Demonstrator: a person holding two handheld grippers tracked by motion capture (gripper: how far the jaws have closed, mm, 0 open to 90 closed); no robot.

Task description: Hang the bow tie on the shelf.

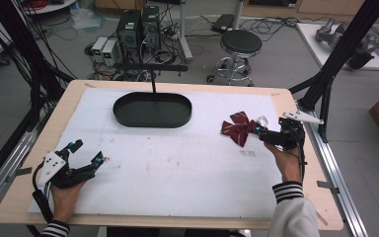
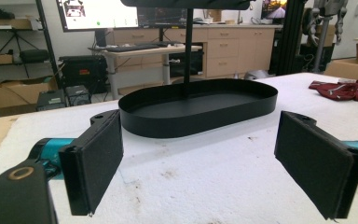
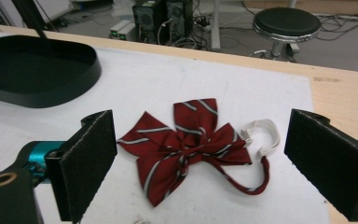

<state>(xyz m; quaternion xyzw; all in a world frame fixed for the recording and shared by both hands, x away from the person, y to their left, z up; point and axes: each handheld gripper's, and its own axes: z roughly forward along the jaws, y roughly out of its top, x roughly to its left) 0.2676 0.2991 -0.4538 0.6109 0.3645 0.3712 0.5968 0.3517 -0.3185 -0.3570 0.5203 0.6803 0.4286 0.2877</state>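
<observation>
Right gripper (image 1: 259,130) sits at the far right of the table, held in the person's right hand (image 1: 287,165), with its jaws spread wide and nothing between the pads. Just ahead of it lies a dark red bow tie (image 3: 185,144) with thin white stripes, flat on the white table cover (image 1: 177,163). In the right gripper view the bow lies between the two black pads (image 3: 86,163) but beyond their tips, nearer the left pad than the right, and neither pad touches the fabric. A red strap loops out from the bow toward the right pad, and a small white band (image 3: 263,136) curls at its end, just beside the bow's right wing.

Farther ahead and to the left of this gripper stands a black oval tray (image 3: 85,71) with a low wall; a thin black post rises from it. The tray is well apart from the bow tie.

Left gripper (image 1: 86,152) rests near the close left corner of the table in the person's left hand (image 1: 68,192), its jaws also wide apart and empty. In the left gripper view the tray (image 2: 200,122) lies straight ahead of the open pads, near but clear of them, and the bow tie (image 2: 345,90) shows far off to the right, beyond the tray's end. A striped sleeve (image 1: 288,190) covers each wrist.
</observation>
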